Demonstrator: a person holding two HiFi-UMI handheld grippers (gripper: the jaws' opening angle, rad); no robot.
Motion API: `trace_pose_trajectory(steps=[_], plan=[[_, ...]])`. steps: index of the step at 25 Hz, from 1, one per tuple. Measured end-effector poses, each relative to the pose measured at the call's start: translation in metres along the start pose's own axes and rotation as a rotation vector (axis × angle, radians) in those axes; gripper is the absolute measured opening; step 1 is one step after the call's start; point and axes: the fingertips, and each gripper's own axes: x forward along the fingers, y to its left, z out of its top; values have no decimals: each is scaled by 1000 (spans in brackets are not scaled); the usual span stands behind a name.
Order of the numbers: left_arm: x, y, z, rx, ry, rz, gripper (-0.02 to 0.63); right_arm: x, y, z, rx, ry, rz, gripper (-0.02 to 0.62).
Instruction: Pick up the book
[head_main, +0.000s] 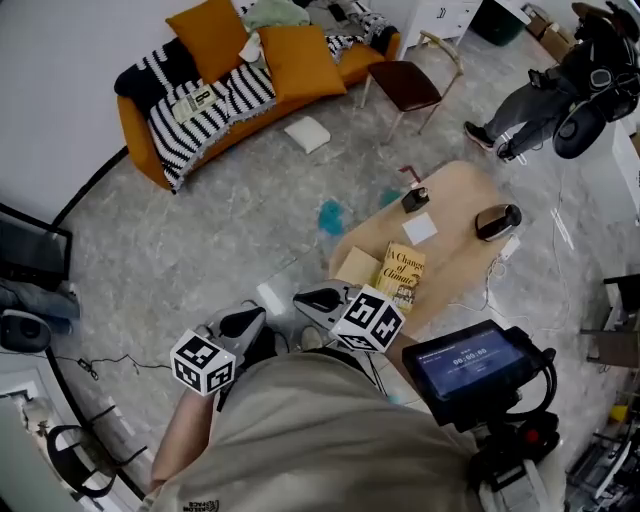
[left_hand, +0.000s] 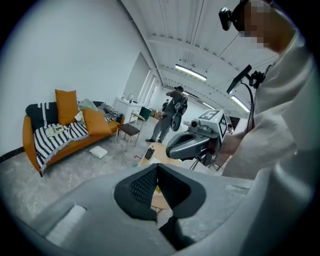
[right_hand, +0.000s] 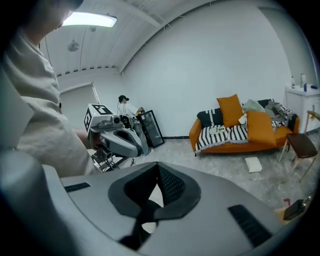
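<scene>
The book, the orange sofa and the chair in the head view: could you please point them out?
book (head_main: 402, 276), head view, middle of its yellow cover.
orange sofa (head_main: 140, 135), head view, bare orange armrest.
chair (head_main: 405, 83), head view, dark seat.

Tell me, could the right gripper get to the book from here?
Probably yes: the book lies uncovered near the table's edge, close to the right gripper, with nothing between them.

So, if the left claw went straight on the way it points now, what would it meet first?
Probably the low wooden table, seen just beyond the tips of the left claw. The right claw hangs close beside that line; depth is unclear.
</scene>
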Motion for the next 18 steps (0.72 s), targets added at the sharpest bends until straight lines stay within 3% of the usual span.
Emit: trace_pose_trajectory(steps=[3,6,12,18], plan=[[-2,22,1,-10,-6,-9,8,20,-7,10,0,7,7,22],[-8,51,9,-13,-30,-32,8,45,-21,25,2,22,-27,127],[-33,133,40,-18,-94,-32,8,95,-55,86,-3,3,-100,135],[-62,215,65,-42,-135,-11,9,152,-83,146,-1,-7,-105,135]])
